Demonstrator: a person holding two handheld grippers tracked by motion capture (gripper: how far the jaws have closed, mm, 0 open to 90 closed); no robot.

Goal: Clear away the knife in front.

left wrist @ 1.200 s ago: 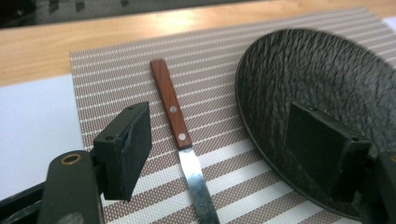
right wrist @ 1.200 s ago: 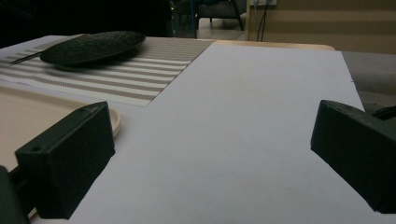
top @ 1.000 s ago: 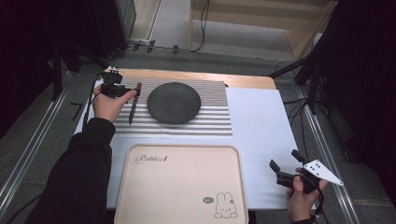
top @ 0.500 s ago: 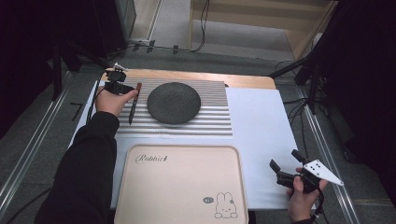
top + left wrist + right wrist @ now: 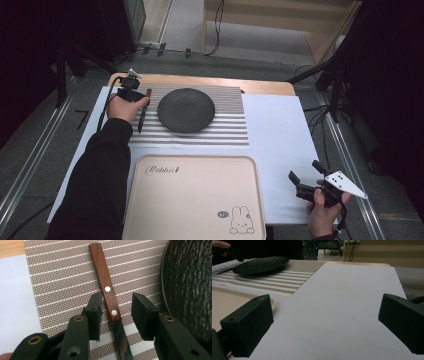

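- Well, the left gripper [image 5: 115, 312] stood over the knife [image 5: 106, 292], one jaw on each side of its wooden handle; the jaws had just been closing, but a gap showed on both sides, so nothing was gripped.
- The knife [image 5: 142, 111] lay flat on the striped mat [image 5: 225, 131], just left of the dark plate [image 5: 186, 110], handle toward the table's far edge.
- In the left gripper view the plate's rim [image 5: 190, 285] curved just beside the right jaw.
- The right gripper [image 5: 306, 184] hung at the near right corner, jaws spread wide with nothing between them, above the white sheet [image 5: 280, 145].
- In the right gripper view the sheet [image 5: 342, 302] ran bare toward the mat [image 5: 287, 277], the plate [image 5: 260, 265] sitting low on it, the far hand [image 5: 219, 245] at the top left.
- The beige tray [image 5: 195, 200], printed with a rabbit, sat at the near edge on the sheet, touching the mat's near side.
- A strip of bare wood [image 5: 260, 87] showed behind the mat.
- The room was dim: grey floor [image 5: 30, 150], metal rails along both sides, cables trailing behind the table, pale wooden furniture [image 5: 280, 25] at the back.
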